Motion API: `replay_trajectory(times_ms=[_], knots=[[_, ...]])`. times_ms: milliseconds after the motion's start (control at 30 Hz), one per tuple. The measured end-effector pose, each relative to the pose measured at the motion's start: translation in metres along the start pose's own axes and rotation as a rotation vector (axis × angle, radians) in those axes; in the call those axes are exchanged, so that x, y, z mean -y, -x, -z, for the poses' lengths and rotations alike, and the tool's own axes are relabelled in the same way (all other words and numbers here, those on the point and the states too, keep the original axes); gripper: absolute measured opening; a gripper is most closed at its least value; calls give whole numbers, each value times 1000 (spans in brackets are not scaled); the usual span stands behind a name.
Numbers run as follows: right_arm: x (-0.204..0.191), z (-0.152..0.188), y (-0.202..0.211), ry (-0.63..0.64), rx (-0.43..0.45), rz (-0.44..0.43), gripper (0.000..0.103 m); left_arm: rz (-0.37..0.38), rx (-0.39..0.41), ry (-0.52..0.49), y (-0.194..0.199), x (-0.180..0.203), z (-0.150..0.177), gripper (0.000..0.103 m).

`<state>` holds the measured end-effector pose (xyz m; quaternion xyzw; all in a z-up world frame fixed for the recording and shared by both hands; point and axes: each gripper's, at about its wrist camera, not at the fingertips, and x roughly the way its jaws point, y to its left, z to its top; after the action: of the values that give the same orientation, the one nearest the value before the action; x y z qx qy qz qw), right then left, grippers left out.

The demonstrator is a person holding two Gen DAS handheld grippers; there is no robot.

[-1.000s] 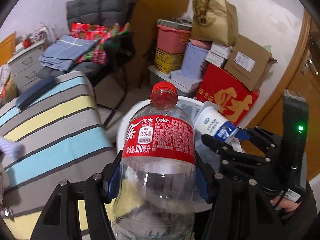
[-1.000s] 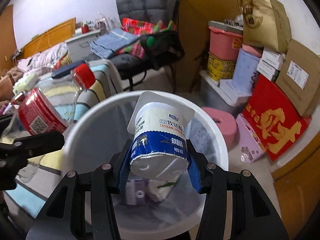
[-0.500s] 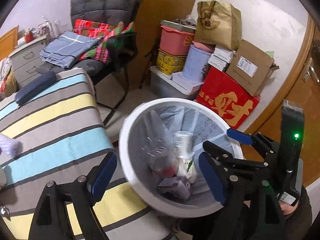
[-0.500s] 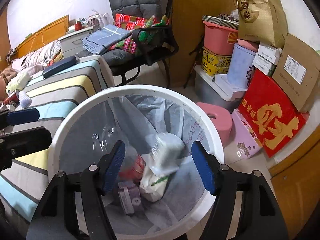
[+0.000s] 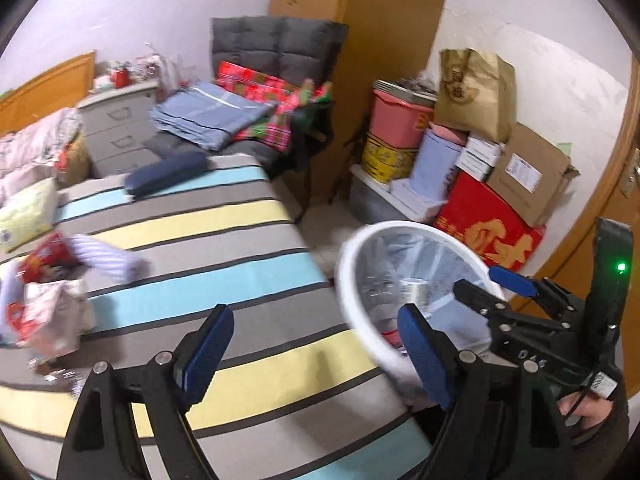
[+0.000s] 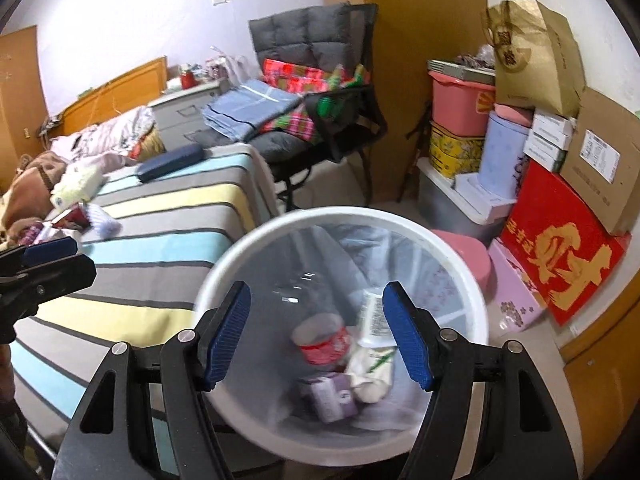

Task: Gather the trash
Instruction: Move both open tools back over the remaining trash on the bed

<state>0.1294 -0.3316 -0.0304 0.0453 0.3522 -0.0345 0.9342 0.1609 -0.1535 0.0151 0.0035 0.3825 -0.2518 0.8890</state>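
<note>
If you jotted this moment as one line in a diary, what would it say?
left gripper: open, empty | right gripper: open, empty | bottle, cup: in bin | more litter: on bed

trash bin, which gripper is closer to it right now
Right. The right gripper hangs over the trash bin's opening, jaws open and empty. The left gripper is off beside the rim, mostly over the striped bed.

The bed cover [image 5: 208, 268] is striped grey, pale blue and yellow with thin black lines. The bin [image 6: 478, 300] is white. A clear bottle [image 6: 322, 340] inside has a red label. The far chair [image 6: 316, 36] is grey; a right box [image 6: 560, 252] is red with gold lettering.
</note>
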Motion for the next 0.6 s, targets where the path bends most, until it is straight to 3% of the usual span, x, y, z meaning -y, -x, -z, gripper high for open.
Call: replay_trajectory(times_ms=[600], knots=[[-111,-1,-8,150,-11,-193,70,-224,77,175,94,-140,51,84]])
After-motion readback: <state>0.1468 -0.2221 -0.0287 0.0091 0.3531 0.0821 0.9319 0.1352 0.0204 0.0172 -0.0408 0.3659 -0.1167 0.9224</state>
